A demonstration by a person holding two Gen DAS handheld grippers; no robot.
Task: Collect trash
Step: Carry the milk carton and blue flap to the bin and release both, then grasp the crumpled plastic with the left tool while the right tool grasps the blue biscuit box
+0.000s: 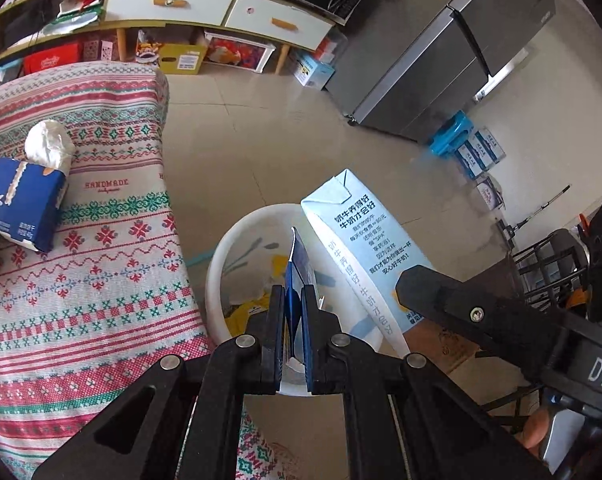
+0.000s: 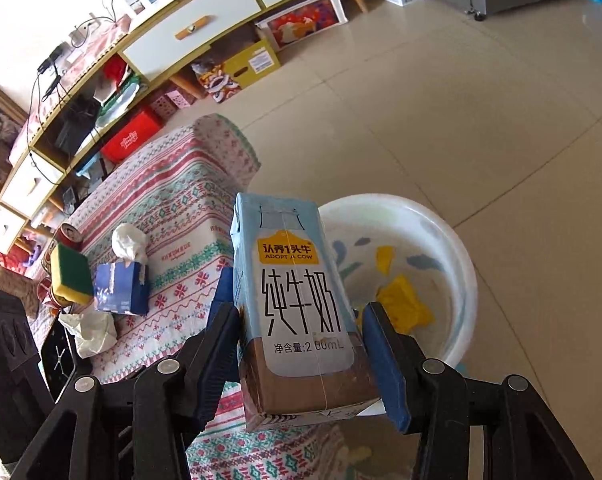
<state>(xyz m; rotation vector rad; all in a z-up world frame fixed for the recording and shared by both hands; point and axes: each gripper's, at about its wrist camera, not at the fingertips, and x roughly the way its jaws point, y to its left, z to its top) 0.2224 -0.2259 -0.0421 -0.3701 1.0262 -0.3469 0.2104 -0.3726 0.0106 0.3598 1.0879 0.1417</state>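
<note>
Milk carton (image 2: 297, 304) – between right tool (image 2: 301, 344) pads

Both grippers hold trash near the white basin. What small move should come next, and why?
Probably open the left gripper: its blue wrapper already hangs over the basin, where yellow trash lies. The right gripper holds the milk carton nearer the rim, so it may follow.

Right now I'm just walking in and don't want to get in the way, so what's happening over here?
A person is collecting trash with two handheld tools. The left tool is shut on a thin blue wrapper, held over the white basin on the floor. The right tool grips a light blue milk carton beside the basin, which already holds some yellow scraps. A tissue box, sponge and crumpled tissue remain on the patterned cloth.
</note>
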